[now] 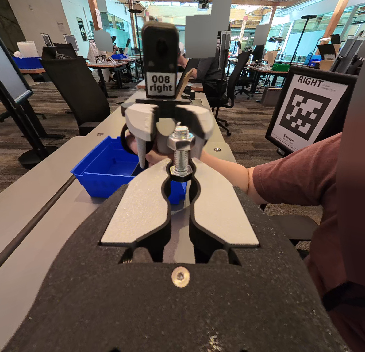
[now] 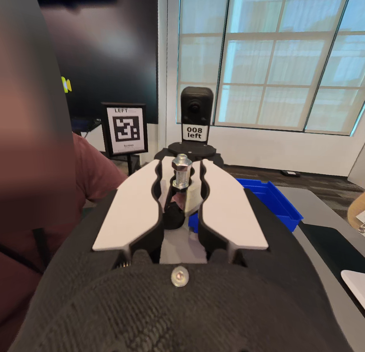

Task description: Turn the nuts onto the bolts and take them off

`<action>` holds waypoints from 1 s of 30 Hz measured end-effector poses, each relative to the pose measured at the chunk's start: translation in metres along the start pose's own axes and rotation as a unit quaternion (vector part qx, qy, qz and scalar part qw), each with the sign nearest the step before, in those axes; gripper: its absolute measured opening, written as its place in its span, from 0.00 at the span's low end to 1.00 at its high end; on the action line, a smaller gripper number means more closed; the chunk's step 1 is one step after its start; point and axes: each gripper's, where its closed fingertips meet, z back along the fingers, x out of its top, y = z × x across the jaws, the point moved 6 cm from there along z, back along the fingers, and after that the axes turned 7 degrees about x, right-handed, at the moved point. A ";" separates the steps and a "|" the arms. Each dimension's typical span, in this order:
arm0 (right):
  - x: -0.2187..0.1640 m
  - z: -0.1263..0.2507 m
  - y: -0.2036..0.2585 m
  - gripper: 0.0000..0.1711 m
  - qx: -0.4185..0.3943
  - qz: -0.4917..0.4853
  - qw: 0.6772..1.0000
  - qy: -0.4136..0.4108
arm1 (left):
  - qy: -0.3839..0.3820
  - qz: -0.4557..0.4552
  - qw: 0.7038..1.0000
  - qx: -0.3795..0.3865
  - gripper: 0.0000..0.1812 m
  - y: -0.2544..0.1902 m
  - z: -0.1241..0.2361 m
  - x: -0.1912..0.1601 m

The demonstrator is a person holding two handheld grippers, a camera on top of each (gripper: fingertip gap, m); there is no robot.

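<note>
A silver bolt (image 1: 180, 160) stands upright in the air above the table, with a silver hex nut (image 1: 181, 143) threaded near its top. My left gripper (image 1: 180, 165) is shut on the bolt's hex head, which sits in the notch of its black pads. My right gripper (image 2: 181, 162) faces it from the other side and is open. Its white fingers (image 2: 138, 200) flank the nut (image 2: 181, 164) with a gap on each side. The bolt (image 2: 179, 176) and the left gripper (image 2: 178, 192) also show in the right wrist view.
A blue plastic bin (image 1: 106, 170) sits on the grey table (image 1: 39, 174) just below the grippers; it also shows in the right wrist view (image 2: 272, 200). Framed marker signs stand at each side (image 1: 308, 113) (image 2: 126, 129). A person's arm (image 1: 227, 174) reaches in from the right. My hands' fingertips stand some 4 centimeters from each other.
</note>
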 end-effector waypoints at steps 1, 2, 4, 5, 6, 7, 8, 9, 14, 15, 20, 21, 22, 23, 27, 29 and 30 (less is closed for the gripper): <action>-0.002 -0.005 0.001 0.22 -0.004 0.004 1.000 0.011 | 0.000 0.000 1.000 0.000 0.08 0.000 -0.001 -0.001; -0.004 -0.007 0.000 0.22 -0.011 0.004 1.000 0.019 | 0.002 0.000 1.000 -0.003 0.08 -0.001 -0.002 -0.002; -0.006 -0.002 -0.004 0.22 -0.014 -0.002 1.000 0.016 | 0.003 -0.003 1.000 -0.007 0.08 -0.003 -0.004 -0.002; -0.006 0.003 -0.007 0.23 -0.009 -0.013 1.000 0.006 | 0.004 -0.005 1.000 -0.003 0.08 -0.003 -0.003 -0.002; -0.005 0.008 -0.010 0.20 -0.009 -0.028 1.000 -0.004 | 0.003 -0.003 1.000 0.000 0.08 -0.003 -0.003 -0.001; -0.004 0.012 -0.012 0.19 -0.011 -0.037 0.999 -0.013 | -0.001 -0.001 1.000 -0.004 0.08 -0.002 -0.001 0.000; -0.002 0.013 -0.011 0.19 -0.006 -0.037 0.999 -0.018 | -0.001 0.001 1.000 -0.008 0.08 -0.002 0.000 0.001; -0.001 0.011 -0.008 0.19 0.001 -0.031 0.999 -0.016 | -0.001 0.001 1.000 -0.003 0.08 -0.001 0.001 0.001; -0.003 -0.009 0.001 0.22 -0.015 0.006 1.000 0.023 | 0.009 -0.003 1.000 -0.006 0.08 -0.002 -0.004 -0.003; -0.004 -0.007 -0.001 0.21 -0.016 0.002 1.000 0.023 | 0.010 -0.004 1.000 -0.008 0.08 -0.004 -0.005 -0.003; 0.001 0.011 -0.009 0.18 -0.006 -0.040 0.999 -0.020 | -0.002 0.003 1.000 -0.011 0.08 -0.004 0.000 0.001; 0.001 0.010 -0.006 0.18 0.002 -0.037 0.999 -0.017 | -0.002 0.003 1.000 -0.007 0.08 -0.003 0.001 0.002; 0.002 0.006 -0.003 0.19 0.009 -0.029 0.999 -0.013 | -0.001 -0.001 1.000 -0.002 0.08 -0.002 0.001 0.001; 0.003 0.001 0.001 0.20 0.013 -0.019 1.000 -0.009 | 0.005 -0.004 1.000 -0.001 0.08 -0.002 0.000 0.000; 0.000 -0.006 -0.001 0.20 -0.011 -0.011 1.000 0.007 | 0.009 -0.005 1.000 -0.010 0.08 -0.006 -0.005 -0.003; 0.001 0.002 -0.005 0.19 0.001 -0.036 0.999 -0.012 | 0.007 -0.007 1.000 -0.005 0.08 -0.006 -0.004 -0.002; 0.002 0.006 -0.007 0.16 0.000 -0.046 0.999 -0.023 | 0.004 -0.004 1.000 -0.004 0.08 -0.005 -0.002 0.000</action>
